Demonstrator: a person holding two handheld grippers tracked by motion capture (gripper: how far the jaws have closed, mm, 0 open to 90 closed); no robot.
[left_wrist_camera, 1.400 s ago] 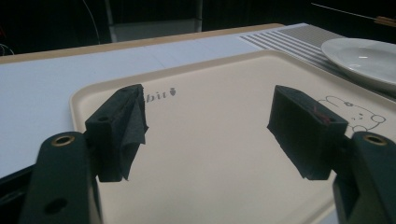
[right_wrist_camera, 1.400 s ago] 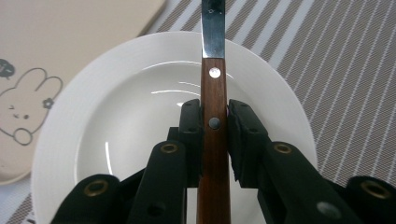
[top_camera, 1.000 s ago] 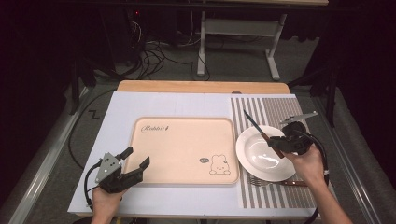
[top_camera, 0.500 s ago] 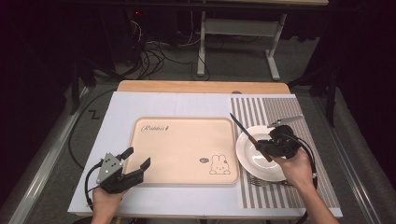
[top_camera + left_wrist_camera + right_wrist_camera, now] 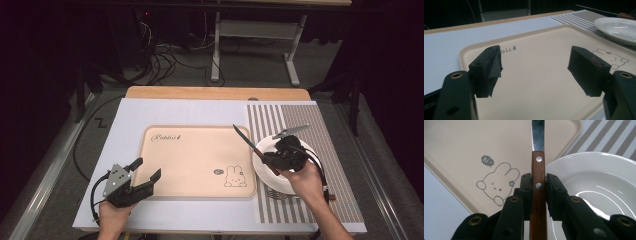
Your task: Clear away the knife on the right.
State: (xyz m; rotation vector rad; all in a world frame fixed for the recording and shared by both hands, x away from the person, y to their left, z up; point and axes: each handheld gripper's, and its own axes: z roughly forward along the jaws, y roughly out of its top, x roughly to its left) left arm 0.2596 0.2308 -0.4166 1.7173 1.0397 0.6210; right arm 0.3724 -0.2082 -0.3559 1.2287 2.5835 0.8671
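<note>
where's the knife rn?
The knife is clamped by its wooden handle in the right hand-held gripper, at the right of the high view, its blade angled out over the tray's right edge, beside the white plate.

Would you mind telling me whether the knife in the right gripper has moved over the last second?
Yes. The knife, clamped in the right gripper, has shifted left across the white plate toward the tray.

A lab or recording workspace, not a home. Dark surroundings, tangled cables (image 5: 165, 55) on the floor and a metal frame stand (image 5: 255, 35) behind the desk (image 5: 150, 112) show it.
</note>
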